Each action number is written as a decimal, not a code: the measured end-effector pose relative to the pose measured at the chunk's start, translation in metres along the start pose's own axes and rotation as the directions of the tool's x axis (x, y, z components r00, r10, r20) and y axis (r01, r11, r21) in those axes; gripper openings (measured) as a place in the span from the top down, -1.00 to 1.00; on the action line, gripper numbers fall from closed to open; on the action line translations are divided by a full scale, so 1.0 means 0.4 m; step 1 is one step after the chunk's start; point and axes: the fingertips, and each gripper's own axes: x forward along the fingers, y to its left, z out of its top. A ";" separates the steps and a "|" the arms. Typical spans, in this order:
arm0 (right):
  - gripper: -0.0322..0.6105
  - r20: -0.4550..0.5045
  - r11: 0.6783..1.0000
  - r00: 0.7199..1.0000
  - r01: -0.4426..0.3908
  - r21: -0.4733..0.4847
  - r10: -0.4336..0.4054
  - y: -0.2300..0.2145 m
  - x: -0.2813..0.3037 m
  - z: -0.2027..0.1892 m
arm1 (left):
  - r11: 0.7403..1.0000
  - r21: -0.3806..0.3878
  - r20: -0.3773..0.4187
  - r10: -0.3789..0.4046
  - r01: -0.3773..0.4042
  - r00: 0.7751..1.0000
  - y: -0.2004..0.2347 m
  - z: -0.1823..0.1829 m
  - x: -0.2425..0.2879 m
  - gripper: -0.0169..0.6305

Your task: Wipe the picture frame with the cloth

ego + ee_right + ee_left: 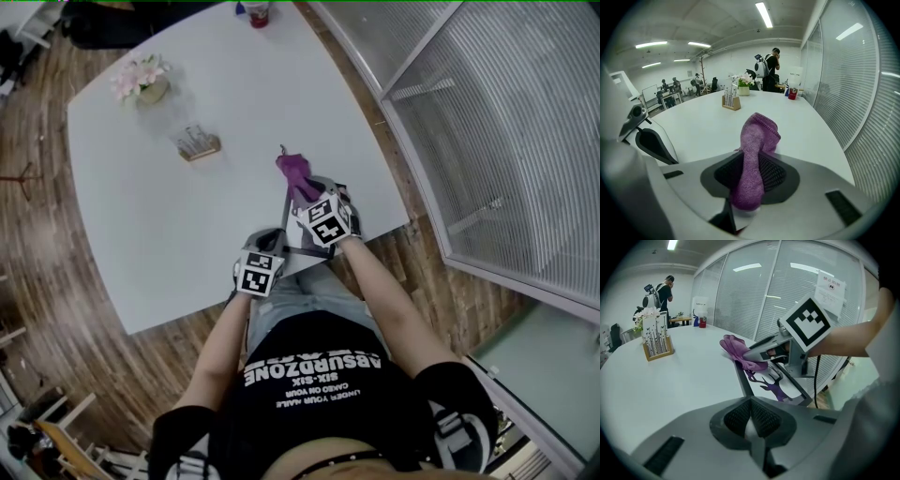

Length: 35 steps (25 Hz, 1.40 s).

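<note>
The picture frame [298,255], dark-edged with a purple deer print [780,390], sits at the white table's [169,216] near edge in front of me. My left gripper [272,248] is shut at its near corner; in the left gripper view the frame's dark edge runs straight into the closed jaws [751,420]. My right gripper [306,195] is shut on a purple cloth [298,173], which it presses onto the frame's far end [740,350]. In the right gripper view the cloth [757,145] stands up from between the pads [750,183].
A wooden card holder [199,143] stands mid-table and a flower pot [142,82] at the far left. A red and white container [256,13] is at the far edge. A glass partition with blinds [506,141] runs close along the right. People stand far off [771,70].
</note>
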 end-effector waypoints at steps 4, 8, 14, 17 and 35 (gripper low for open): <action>0.56 -0.016 0.999 1.000 -0.022 0.046 0.023 0.034 -0.008 -0.021 | 1.000 -0.004 0.001 -0.002 0.002 1.000 0.003 -0.005 -0.003 0.90; 0.56 -0.018 0.996 0.999 -0.039 0.083 0.040 0.045 -0.016 -0.037 | 1.000 -0.008 0.003 -0.006 0.006 1.000 -0.001 -0.003 -0.004 0.90; 0.56 -0.063 0.993 0.995 -0.076 0.092 0.082 0.074 -0.037 -0.055 | 1.000 -0.020 0.004 -0.019 0.019 1.000 -0.001 -0.003 -0.005 0.90; 0.56 -0.069 0.993 0.993 -0.087 0.075 0.093 0.097 -0.050 -0.066 | 1.000 -0.022 0.006 -0.022 0.022 1.000 -0.002 -0.004 -0.005 0.90; 0.55 -0.078 0.972 0.979 -0.176 0.155 0.190 0.242 -0.113 -0.129 | 0.999 -0.037 0.013 -0.037 0.037 0.999 0.005 -0.011 -0.002 0.90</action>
